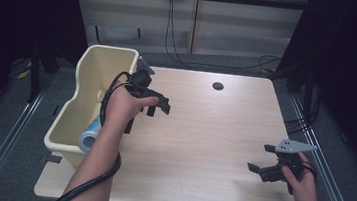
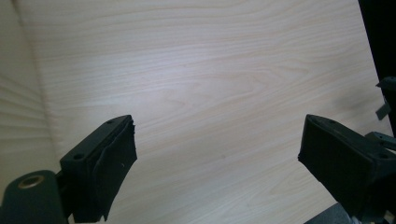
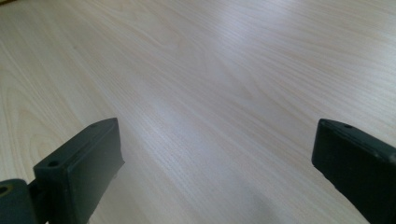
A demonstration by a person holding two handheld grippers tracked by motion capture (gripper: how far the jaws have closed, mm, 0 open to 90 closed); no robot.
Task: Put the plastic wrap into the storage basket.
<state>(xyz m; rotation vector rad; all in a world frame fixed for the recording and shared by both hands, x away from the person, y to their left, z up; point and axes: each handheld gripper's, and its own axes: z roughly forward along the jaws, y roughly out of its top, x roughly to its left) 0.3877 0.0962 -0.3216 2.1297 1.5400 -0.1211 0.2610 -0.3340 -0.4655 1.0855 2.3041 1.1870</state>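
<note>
Roll (image 1: pixel 89 136), blue-white, lies in cream bin (image 1: pixel 100 67) at bench (image 1: pixel 213 134) left edge; left tool (image 1: pixel 158 106) and right tool (image 1: pixel 259 169) both wide open, empty; likely between steps, next move unclear

A cream plastic bin (image 1: pixel 99 79) stands upright at the table's (image 1: pixel 201 148) left edge, its open top facing up and its far wall higher than its near wall. Inside, at the near end, lies 1 light-blue and white cylindrical item (image 1: pixel 88 136), partly hidden by the person's forearm.
</note>
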